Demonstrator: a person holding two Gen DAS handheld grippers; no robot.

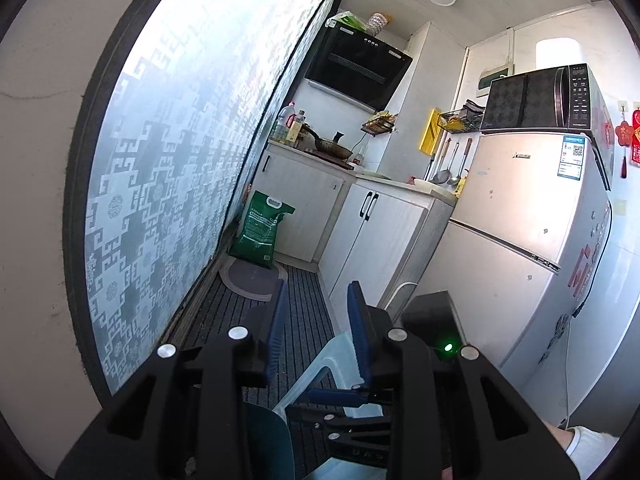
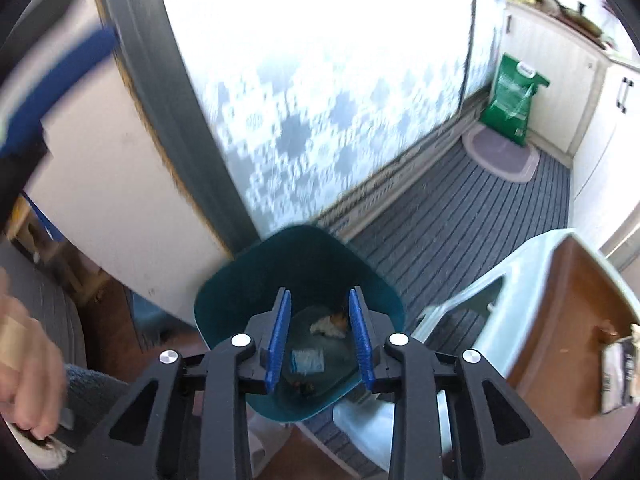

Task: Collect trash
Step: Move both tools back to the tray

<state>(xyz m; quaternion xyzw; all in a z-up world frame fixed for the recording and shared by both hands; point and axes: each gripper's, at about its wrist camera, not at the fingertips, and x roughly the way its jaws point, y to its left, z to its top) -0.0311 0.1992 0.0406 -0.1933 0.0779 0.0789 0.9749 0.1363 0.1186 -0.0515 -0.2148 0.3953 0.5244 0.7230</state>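
Note:
A dark teal trash bin (image 2: 256,276) stands on the floor right below my right gripper (image 2: 320,336), which is open and empty above its mouth. Inside the bin lie a crumpled white tissue (image 2: 329,326), a small pale blue wrapper (image 2: 307,361) and dark scraps (image 2: 304,388). My left gripper (image 1: 318,334) is open and empty, held higher, pointing into the kitchen; the bin's rim (image 1: 266,436) shows under it. The right gripper (image 1: 340,398) appears below the left one in the left wrist view.
A pale blue plastic stool (image 2: 520,264) with a brown top holds a small packet (image 2: 618,372) to the right of the bin. A frosted sliding door (image 1: 180,152), white cabinets (image 1: 376,240), a fridge (image 1: 528,248), a green rice bag (image 1: 262,232) and a striped floor mat (image 2: 460,216) surround it.

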